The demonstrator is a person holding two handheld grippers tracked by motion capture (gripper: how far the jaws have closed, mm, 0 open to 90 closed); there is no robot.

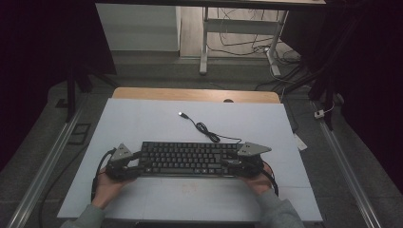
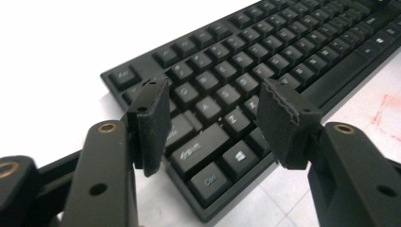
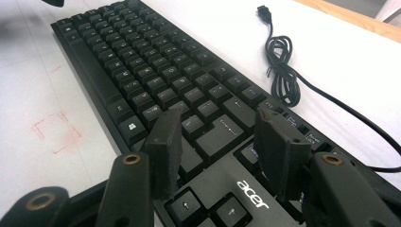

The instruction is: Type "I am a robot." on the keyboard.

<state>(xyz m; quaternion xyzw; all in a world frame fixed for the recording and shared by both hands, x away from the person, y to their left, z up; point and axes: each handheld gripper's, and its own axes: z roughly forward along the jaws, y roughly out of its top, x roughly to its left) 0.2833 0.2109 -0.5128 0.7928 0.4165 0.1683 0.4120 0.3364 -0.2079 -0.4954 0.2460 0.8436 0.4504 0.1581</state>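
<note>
Two handheld grippers are sitting at opposite ends of a long black plastic keyboard (image 1: pixel 189 158), which is lying flat on the pale grey-white table mat (image 1: pixel 142 118) near the person's edge, its length running across the table. At the keyboard's left end the left gripper (image 1: pixel 134 167) is standing with its jaws spread, the ribbed black pads (image 2: pixel 153 123) hovering over the corner keys and pressing on nothing; at the right end the right gripper (image 1: pixel 230 165) is likewise standing spread above the arrow-key end, nothing pinched between its pads (image 3: pixel 166 149). No earlier picture being at hand, I am judging only that both claws are free of the board. The keyboard is looking stiff and moderately light, a rigid slab that should lift level if taken at both short ends together; its smooth moulded edge may be slippery, so the textured pads would be biting best on the thin rim of the case rather than on the loose, springy keycaps, which could pop or depress. Trailing from its back edge, a thin black rubbery cable (image 1: pixel 207 131) is lying partly coiled on the mat, ending in a small plug (image 1: pixel 181 114); it is limp and will be dragging behind. Faint red marks (image 3: pixel 56 132) are showing on the matte mat beside the board.
</note>
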